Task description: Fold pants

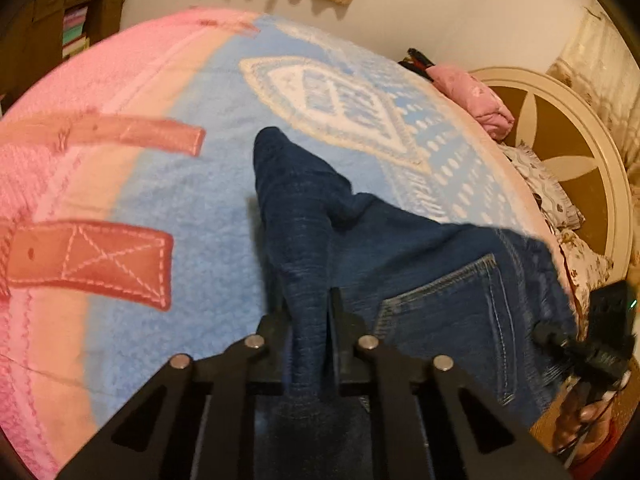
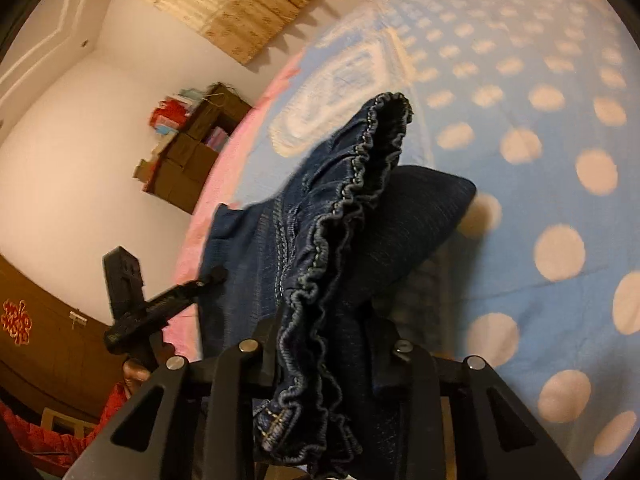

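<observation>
Hanging between both tools above the bed, the dark blue denim pants are pinched at two points: the left hand-held gripper is pressed together on a leg fold, the right hand-held gripper on the ruffled elastic waistband. Even tension should be kept and the seams aligned before the fabric is lowered onto the blue-and-pink patterned blanket.

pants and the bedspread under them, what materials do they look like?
Pants: looks like dark blue denim, matte, with a visible weave, light contrast stitching around the back pocket and a gathered, ruffled waistband.

Bedspread: probably plush fleece or a terry-like blanket; fuzzy, matte pile with printed blue, pink and white patterns. Exact fibre can't be told.

The left gripper and right gripper are both clamped on the denim.
</observation>
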